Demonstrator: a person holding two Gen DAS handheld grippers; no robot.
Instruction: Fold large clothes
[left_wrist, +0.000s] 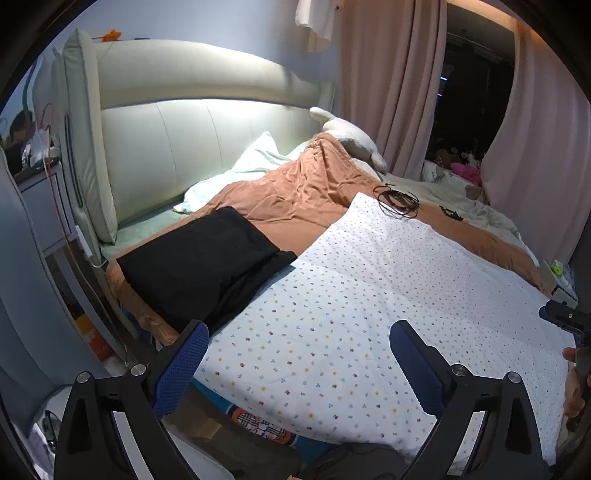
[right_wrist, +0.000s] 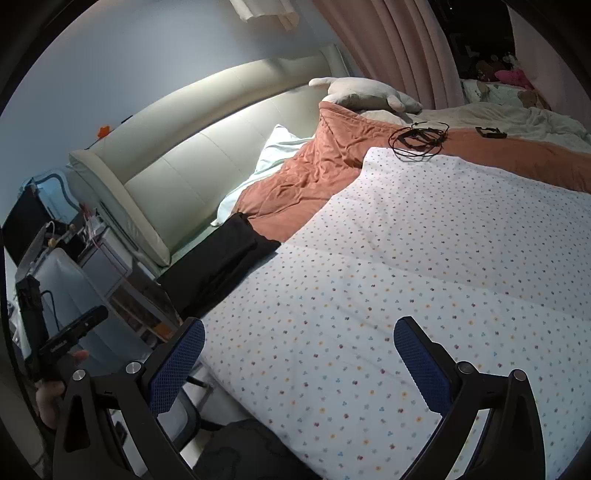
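Observation:
A white cloth with small coloured dots (left_wrist: 388, 288) lies spread flat over the near half of the bed, seen as well in the right wrist view (right_wrist: 424, 258). A folded black garment (left_wrist: 207, 262) rests at its left edge on the orange quilt; the right wrist view shows it too (right_wrist: 221, 262). My left gripper (left_wrist: 299, 354) hovers open above the dotted cloth's near left part, nothing between its blue pads. My right gripper (right_wrist: 299, 354) is open too, above the cloth's near edge, holding nothing.
An orange quilt (left_wrist: 306, 192) and pale pillows (left_wrist: 255, 162) lie toward the padded headboard (left_wrist: 207, 140). A coiled black cable (left_wrist: 397, 201) sits on the cloth's far corner. A nightstand (right_wrist: 99, 258) with clutter stands left of the bed. Pink curtains (left_wrist: 391, 85) hang behind.

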